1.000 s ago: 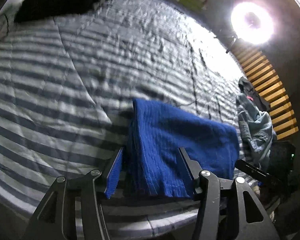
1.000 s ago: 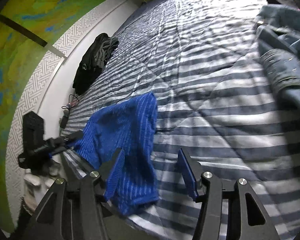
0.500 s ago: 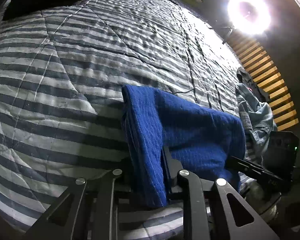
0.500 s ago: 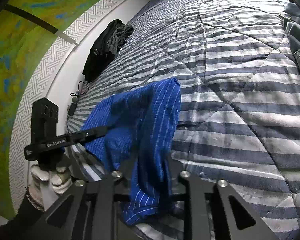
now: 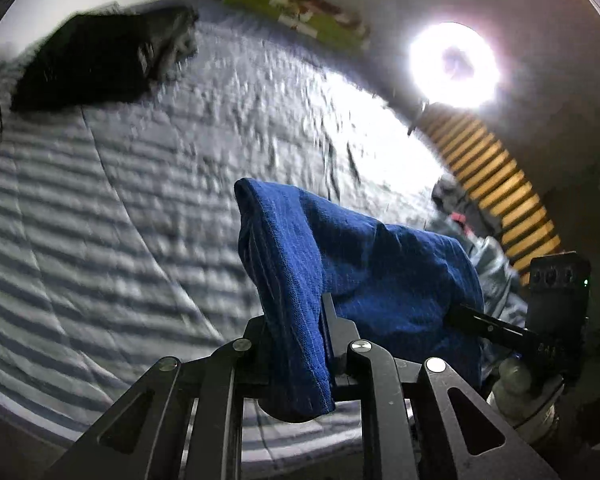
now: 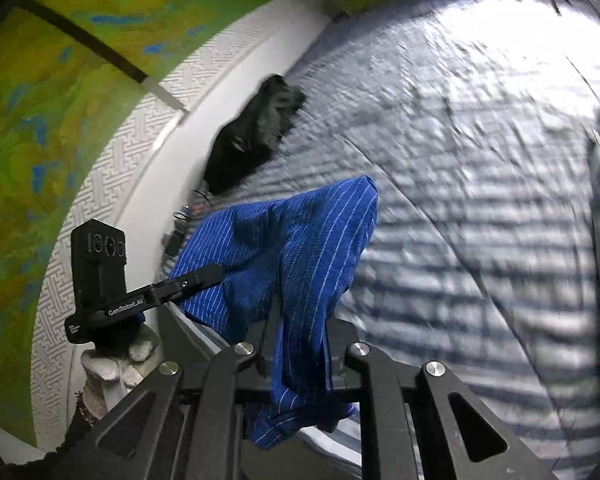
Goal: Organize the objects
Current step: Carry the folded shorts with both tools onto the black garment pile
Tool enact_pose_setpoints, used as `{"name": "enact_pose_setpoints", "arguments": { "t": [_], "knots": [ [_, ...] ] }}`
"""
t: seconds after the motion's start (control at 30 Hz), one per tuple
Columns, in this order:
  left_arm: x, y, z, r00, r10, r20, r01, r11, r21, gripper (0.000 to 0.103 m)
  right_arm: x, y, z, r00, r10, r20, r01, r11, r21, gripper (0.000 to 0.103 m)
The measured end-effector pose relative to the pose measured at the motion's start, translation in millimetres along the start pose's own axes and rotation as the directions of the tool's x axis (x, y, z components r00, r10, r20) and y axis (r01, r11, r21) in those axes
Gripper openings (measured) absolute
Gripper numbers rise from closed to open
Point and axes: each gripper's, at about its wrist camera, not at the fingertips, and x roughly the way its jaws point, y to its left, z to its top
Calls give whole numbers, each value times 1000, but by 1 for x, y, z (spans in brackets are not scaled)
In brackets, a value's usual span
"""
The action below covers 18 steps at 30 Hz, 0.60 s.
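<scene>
A blue pinstriped cloth (image 5: 380,264) hangs lifted above the striped quilt (image 5: 120,208), held at two corners. My left gripper (image 5: 296,320) has one bunched edge of it between its jaws, which are still closing; the pads press on the fabric. In the right wrist view the same cloth (image 6: 308,236) drapes over my right gripper (image 6: 300,320), whose jaws are also closing on a folded edge. Each view shows the other gripper's finger buried in the far corner. The fingertips are hidden by fabric.
A black garment (image 6: 252,140) lies by the white wall at the bed's far side. A heap of denim clothes (image 5: 492,264) sits near the wooden slats (image 5: 492,184). A ring light (image 5: 454,64) glares. A gloved hand (image 6: 116,364) holds the left gripper.
Both grippers went from open around the cloth's edges to clamped on them. Both then rose, and the cloth came up off the quilt.
</scene>
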Motion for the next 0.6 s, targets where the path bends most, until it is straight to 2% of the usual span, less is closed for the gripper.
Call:
{"name": "enact_pose_setpoints", "arguments": {
  "t": [0.13, 0.3, 0.47, 0.6],
  "knots": [
    [-37, 14, 40, 996, 19, 82, -20, 1000, 14, 16, 3, 42, 41, 1000, 10, 24, -8, 995, -95, 13],
    [-79, 41, 106, 981, 68, 181, -71, 997, 11, 16, 30, 104, 109, 998, 20, 61, -6, 974, -226, 13],
    [-116, 91, 190, 947, 148, 286, -147, 989, -27, 16, 80, 169, 173, 996, 48, 79, -24, 961, -277, 13],
    [-121, 134, 238, 925, 209, 316, -196, 978, -73, 16, 134, 220, 212, 995, 41, 89, -12, 953, -304, 13]
  ]
}}
